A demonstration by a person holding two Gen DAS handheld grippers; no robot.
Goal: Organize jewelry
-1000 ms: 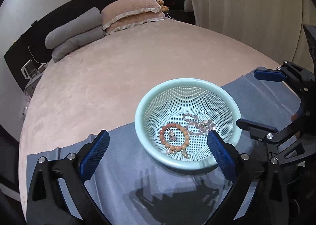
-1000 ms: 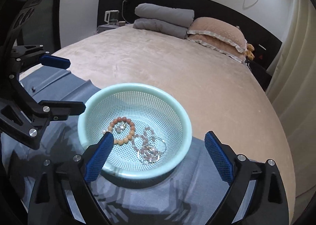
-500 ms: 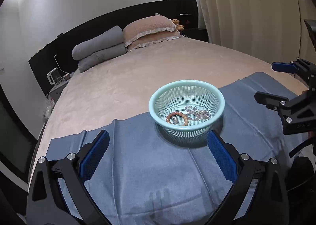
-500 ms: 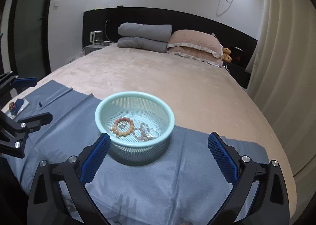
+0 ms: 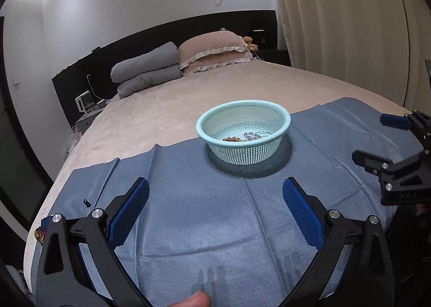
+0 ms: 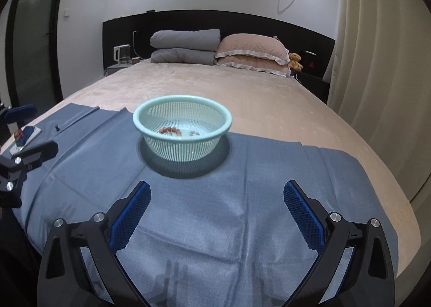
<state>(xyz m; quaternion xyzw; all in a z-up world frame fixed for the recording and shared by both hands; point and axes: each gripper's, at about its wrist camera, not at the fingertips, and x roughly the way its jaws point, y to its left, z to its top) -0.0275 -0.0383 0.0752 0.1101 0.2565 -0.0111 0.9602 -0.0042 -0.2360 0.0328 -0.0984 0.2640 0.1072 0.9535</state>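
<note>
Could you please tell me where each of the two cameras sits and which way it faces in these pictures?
Left wrist view: rides the left tool, facing forward and slightly down over the blue cloth toward the basket; a fingertip and the right tool show.
Right wrist view: rides the right tool, facing likewise from further right; the left tool shows at the left edge.
Shared: basket, blue cloth, bed, pillows.

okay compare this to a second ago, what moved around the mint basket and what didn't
Both grippers backed away from the mint basket: a second ago their fingers flanked it, now the left gripper and right gripper hang over the blue cloth, jaws wide and empty. The right jaws have just been opening. Nothing was grasped. The basket and the bracelets stayed put.
</note>
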